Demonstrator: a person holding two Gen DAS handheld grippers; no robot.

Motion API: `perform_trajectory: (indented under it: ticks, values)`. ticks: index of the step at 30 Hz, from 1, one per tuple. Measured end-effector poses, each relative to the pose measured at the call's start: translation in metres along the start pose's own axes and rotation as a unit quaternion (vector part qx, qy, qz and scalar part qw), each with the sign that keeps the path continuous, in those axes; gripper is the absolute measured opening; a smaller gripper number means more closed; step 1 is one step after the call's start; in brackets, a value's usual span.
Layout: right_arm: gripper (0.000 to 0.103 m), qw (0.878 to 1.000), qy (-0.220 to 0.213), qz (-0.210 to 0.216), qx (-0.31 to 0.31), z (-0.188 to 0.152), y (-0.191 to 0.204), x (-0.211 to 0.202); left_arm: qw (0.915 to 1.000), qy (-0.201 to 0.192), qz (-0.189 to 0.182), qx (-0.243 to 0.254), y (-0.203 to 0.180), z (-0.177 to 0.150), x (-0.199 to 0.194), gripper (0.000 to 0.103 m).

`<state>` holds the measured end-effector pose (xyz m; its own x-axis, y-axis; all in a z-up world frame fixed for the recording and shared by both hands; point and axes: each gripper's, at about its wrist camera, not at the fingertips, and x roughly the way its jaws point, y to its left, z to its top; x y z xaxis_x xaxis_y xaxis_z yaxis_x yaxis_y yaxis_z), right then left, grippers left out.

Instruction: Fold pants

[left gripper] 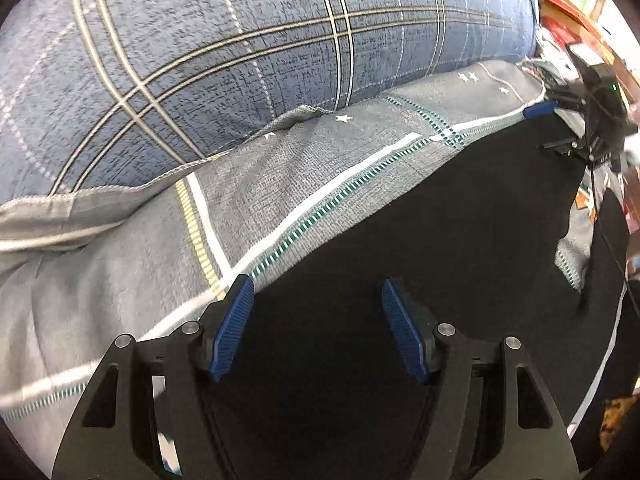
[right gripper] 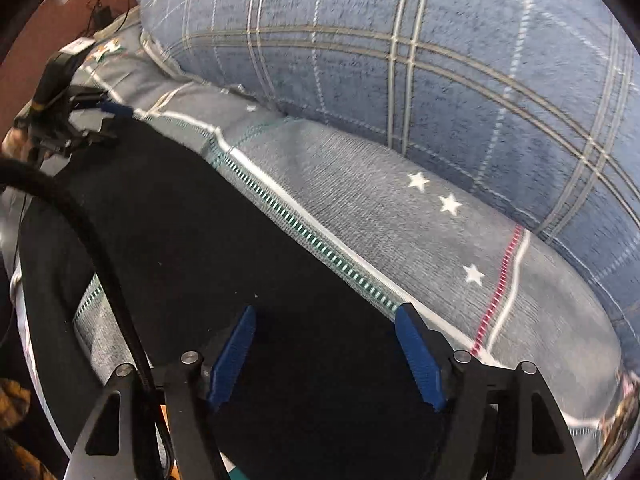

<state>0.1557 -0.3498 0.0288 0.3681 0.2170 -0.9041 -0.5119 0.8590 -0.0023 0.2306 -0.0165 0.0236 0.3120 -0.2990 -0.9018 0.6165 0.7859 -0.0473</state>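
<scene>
Black pants [left gripper: 420,232] lie flat on a grey bedsheet with stars; they also show in the right wrist view [right gripper: 200,240]. My left gripper [left gripper: 316,300] is open, its blue pads just over the pants near their far edge, holding nothing. My right gripper [right gripper: 326,322] is open over the pants' other end, also empty. Each gripper shows in the other's view: the right one at the far right [left gripper: 560,124], the left one at the far left [right gripper: 96,116], both at the pants' far edge.
A big blue plaid duvet [left gripper: 260,48] is bunched up behind the pants, also in the right wrist view [right gripper: 440,60]. The grey sheet [right gripper: 400,220] runs between them. A black cable [right gripper: 88,232] crosses the pants. Clutter [left gripper: 568,12] stands beyond the bed's right end.
</scene>
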Motion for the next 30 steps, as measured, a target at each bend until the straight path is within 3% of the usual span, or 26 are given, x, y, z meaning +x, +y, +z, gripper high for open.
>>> perform_trajectory:
  ticks: [3,5,7,8,9,10,12,14,15,17,21,25,30]
  values:
    - [0.074,1.000,0.007,0.028,0.008,0.009,-0.010,0.006,0.9996,0.002,-0.001,0.030,-0.003,0.004,0.008,0.071]
    - [0.075,0.999,0.002,0.043,0.014,0.012,-0.015,0.010,0.9992,0.002,0.004,0.040,-0.004,0.007,0.012,0.080]
    - [0.074,0.999,-0.006,0.043,0.008,0.011,-0.013,0.011,0.9992,-0.003,0.000,0.039,-0.006,0.009,0.016,0.080]
    - [0.069,0.999,-0.009,0.045,0.003,0.010,-0.010,0.009,0.9994,-0.002,-0.005,0.035,-0.006,0.011,0.018,0.080]
    - [0.055,0.999,-0.015,0.051,-0.006,0.011,-0.005,0.007,0.9996,0.001,-0.011,0.026,-0.006,0.012,0.020,0.080]
    - [0.049,0.998,-0.017,0.052,-0.016,0.012,0.001,0.007,0.9997,0.006,-0.019,0.013,-0.005,0.013,0.022,0.075]
    - [0.032,0.998,-0.015,0.039,-0.036,0.014,0.015,0.005,0.9993,-0.002,-0.035,0.015,-0.010,0.011,0.016,0.051]
    - [0.022,0.998,-0.006,0.008,-0.054,0.017,0.028,0.003,0.9992,-0.011,-0.014,0.036,-0.026,0.008,0.010,0.019]
    - [0.014,0.998,-0.003,-0.006,-0.063,0.019,0.031,0.003,0.9990,-0.013,-0.001,0.042,-0.031,0.007,0.008,0.013]
    - [0.005,0.996,-0.001,-0.045,-0.078,0.022,0.043,-0.005,0.9979,-0.020,0.032,0.052,-0.044,0.003,-0.001,0.010]
    - [0.005,0.991,-0.040,-0.080,-0.094,0.014,0.063,-0.047,0.9955,-0.065,0.054,0.044,-0.059,-0.012,-0.037,0.010]
    - [0.004,0.987,-0.076,-0.104,-0.094,-0.010,0.094,-0.088,0.9920,-0.109,0.058,0.028,-0.079,-0.045,-0.083,0.009]
    - [0.004,0.985,-0.094,-0.102,-0.101,-0.067,0.148,-0.121,0.9893,-0.143,0.028,-0.008,-0.113,-0.106,-0.127,0.009]
